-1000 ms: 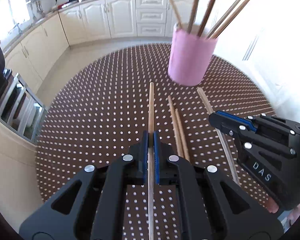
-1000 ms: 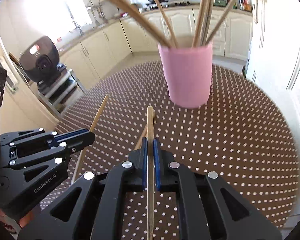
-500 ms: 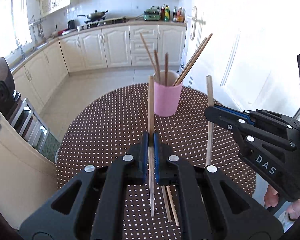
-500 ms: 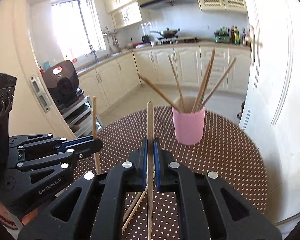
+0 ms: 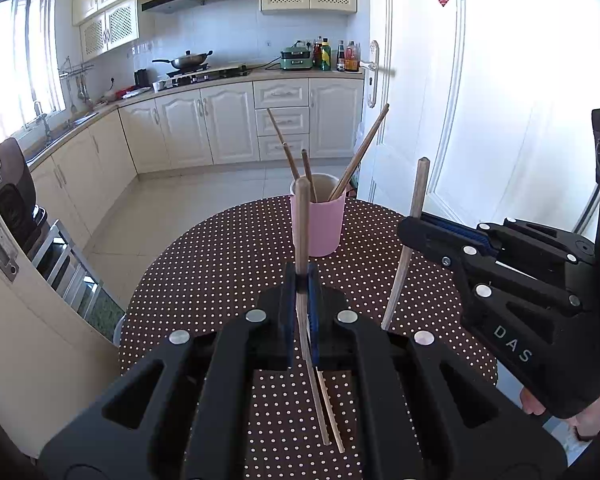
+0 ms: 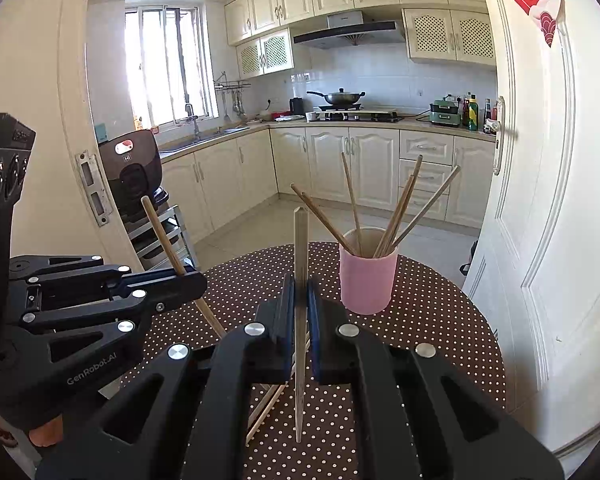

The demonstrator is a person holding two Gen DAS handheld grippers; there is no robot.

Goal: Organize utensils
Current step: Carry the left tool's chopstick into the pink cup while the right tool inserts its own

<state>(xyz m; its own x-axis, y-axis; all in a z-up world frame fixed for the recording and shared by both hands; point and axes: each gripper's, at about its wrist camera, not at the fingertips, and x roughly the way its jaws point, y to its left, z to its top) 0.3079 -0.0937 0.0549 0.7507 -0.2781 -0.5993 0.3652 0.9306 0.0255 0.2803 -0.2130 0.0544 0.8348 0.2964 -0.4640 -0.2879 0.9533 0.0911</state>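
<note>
- Your left gripper (image 5: 300,280) is clamped on one wooden chopstick (image 5: 302,232), its blue pads pressed against the stick on both sides; the stick stands nearly upright, its thick end above the jaws and its thin end hanging below them.
- Your right gripper (image 6: 300,292) is likewise closed on a second chopstick (image 6: 300,240), held close to vertical.
- Both grippers are raised above the round table (image 5: 220,264) with the brown, white-dotted cloth, side by side and near each other; each shows in the other's camera.
- The pink cup (image 6: 367,280) stands upright on the far part of the table, ahead of both grippers and apart from them, with several chopsticks leaning out of it at different angles.
- Two more loose chopsticks (image 5: 332,412) lie on the cloth under your left gripper, close together; whether they touch each other is hard to tell behind the jaws.
- Neither held stick touches the cup or the table.
</note>
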